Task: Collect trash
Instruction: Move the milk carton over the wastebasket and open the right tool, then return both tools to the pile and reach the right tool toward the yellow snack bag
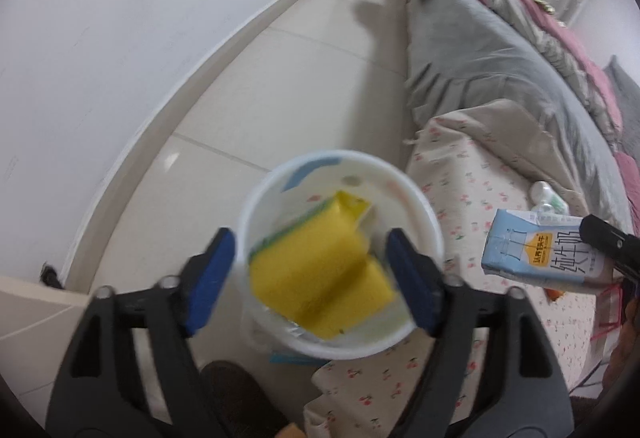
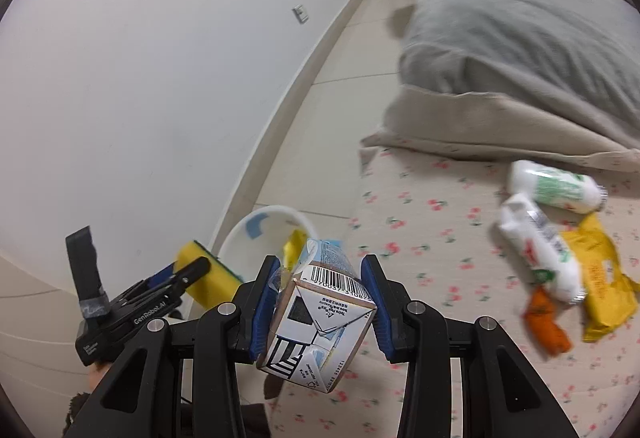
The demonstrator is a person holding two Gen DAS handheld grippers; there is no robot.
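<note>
The left gripper (image 1: pixel 310 288) is hanging over a white bucket (image 1: pixel 424 214) that is sitting on the floor (image 1: pixel 304 70) beside the bed (image 1: pixel 472 198). Its blue pads are spread wide apart, and a yellow sponge (image 1: pixel 320 278) is showing between them, loose, with the pads not pressing on it. The picture is too blurry to tell if the sponge is lying in the bucket or dropping into it.

The right gripper (image 2: pixel 320 302) is pinching a milk carton (image 2: pixel 316 326) from both sides, tilted, with its barcode facing up. It is holding the carton over the edge of the bed, near the bucket.

More trash is lying on the flowery sheet (image 2: pixel 432 238): two white squeezed tubes (image 2: pixel 556 186) touching each other, a yellow wrapper (image 2: pixel 604 278) just beside them, and a small orange scrap (image 2: pixel 546 322). A grey blanket (image 2: pixel 520 38) is bunched up farther along the bed.
</note>
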